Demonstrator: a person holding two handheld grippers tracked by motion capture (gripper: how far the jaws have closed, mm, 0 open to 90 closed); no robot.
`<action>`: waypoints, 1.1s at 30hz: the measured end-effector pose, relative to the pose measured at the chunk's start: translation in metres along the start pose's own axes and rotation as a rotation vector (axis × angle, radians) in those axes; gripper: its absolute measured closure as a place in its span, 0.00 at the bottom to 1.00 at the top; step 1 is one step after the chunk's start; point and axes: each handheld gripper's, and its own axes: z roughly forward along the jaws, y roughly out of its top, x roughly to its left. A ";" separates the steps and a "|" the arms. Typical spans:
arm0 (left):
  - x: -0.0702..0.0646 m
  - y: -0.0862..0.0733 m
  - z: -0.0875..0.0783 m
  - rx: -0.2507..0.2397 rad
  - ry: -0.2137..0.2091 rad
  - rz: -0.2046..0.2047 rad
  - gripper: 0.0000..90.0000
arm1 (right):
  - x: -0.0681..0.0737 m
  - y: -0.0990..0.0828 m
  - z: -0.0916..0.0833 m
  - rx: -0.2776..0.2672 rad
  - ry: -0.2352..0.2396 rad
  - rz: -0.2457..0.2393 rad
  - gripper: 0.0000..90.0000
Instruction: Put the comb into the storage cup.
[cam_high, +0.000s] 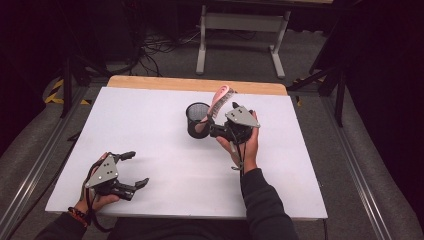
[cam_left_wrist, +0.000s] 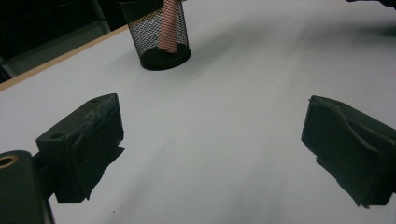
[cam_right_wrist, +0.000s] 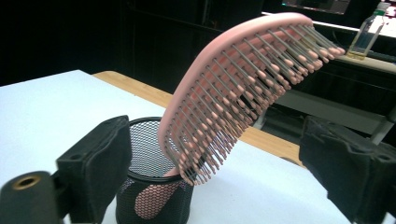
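Hairbrush stood handle-down in the mesh cup, leaning right — just beyond the right gripper, whose jaws stood apart, gripping nothing.

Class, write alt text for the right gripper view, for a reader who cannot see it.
A pink brush stands handle-down in a black mesh cup on a white table, leaning right with its bristles facing the camera. The right claw is open, one jaw on each side of the brush, neither touching it.
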 end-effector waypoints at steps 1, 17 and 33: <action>0.000 0.000 0.000 0.000 0.001 0.001 0.07 | 0.000 0.000 0.000 0.000 0.000 0.000 0.11; 0.000 0.000 0.000 0.000 -0.001 -0.001 0.07 | -0.004 0.001 -0.013 -0.016 0.013 -0.037 0.08; 0.001 0.000 -0.001 0.002 0.000 0.001 0.07 | 0.009 -0.002 -0.026 -0.025 0.039 -0.113 0.08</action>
